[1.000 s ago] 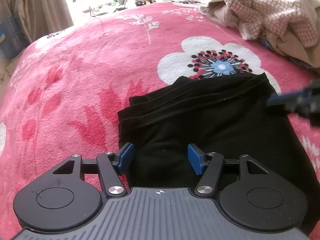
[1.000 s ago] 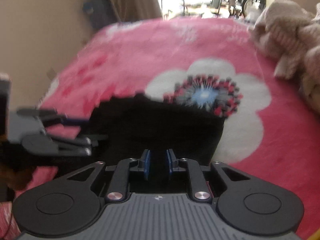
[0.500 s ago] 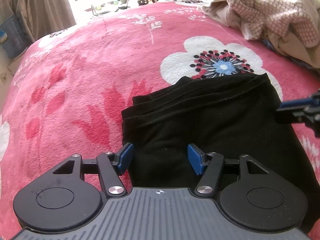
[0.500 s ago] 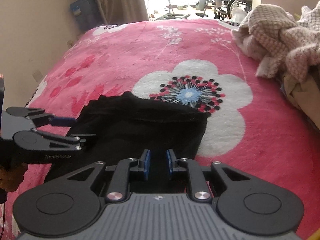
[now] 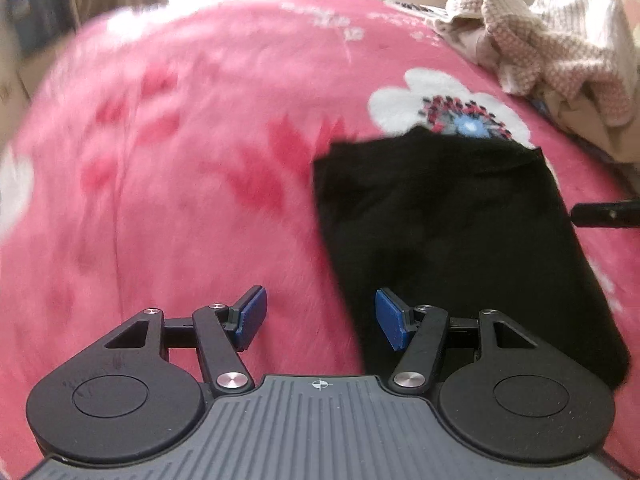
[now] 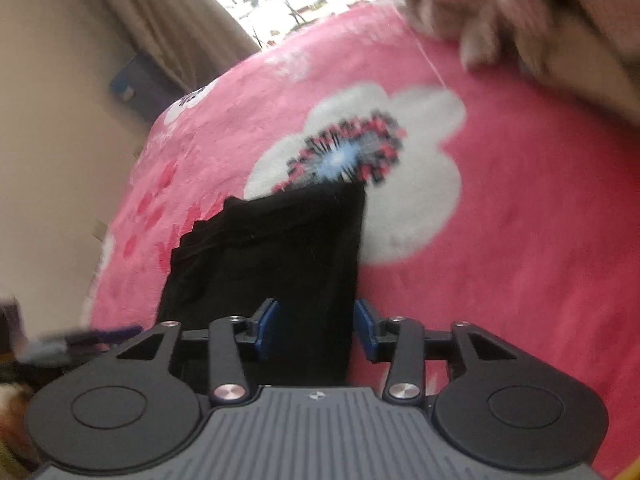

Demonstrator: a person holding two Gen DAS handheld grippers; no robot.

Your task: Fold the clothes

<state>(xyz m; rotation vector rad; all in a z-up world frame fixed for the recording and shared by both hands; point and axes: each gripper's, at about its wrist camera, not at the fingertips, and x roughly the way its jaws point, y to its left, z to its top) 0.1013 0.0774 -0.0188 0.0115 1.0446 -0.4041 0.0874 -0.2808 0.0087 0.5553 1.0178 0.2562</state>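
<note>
A folded black garment (image 5: pixel 440 220) lies flat on the pink flowered blanket (image 5: pixel 180 160). My left gripper (image 5: pixel 320 320) stands open at the garment's near left edge. Its right pad is over the black cloth, its left pad over the blanket, and nothing is gripped. In the right wrist view the same garment (image 6: pixel 280 248) runs toward the camera. My right gripper (image 6: pixel 316 332) straddles the garment's near right edge with its jaws opening. The cloth lies between the pads, and they do not press on it. The picture is blurred by motion.
A heap of beige and checked clothes (image 5: pixel 560 48) is piled at the far right of the bed (image 6: pixel 500 8). A white flower print (image 6: pixel 360 168) lies just beyond the garment. A curtain and a wall (image 6: pixel 60 120) stand to the left. Part of the other gripper (image 5: pixel 604 214) shows at the right edge.
The right gripper's jaws have gone from nearly shut to spread apart, and its view has rolled. The left gripper has shifted left, so the garment now sits to its right.
</note>
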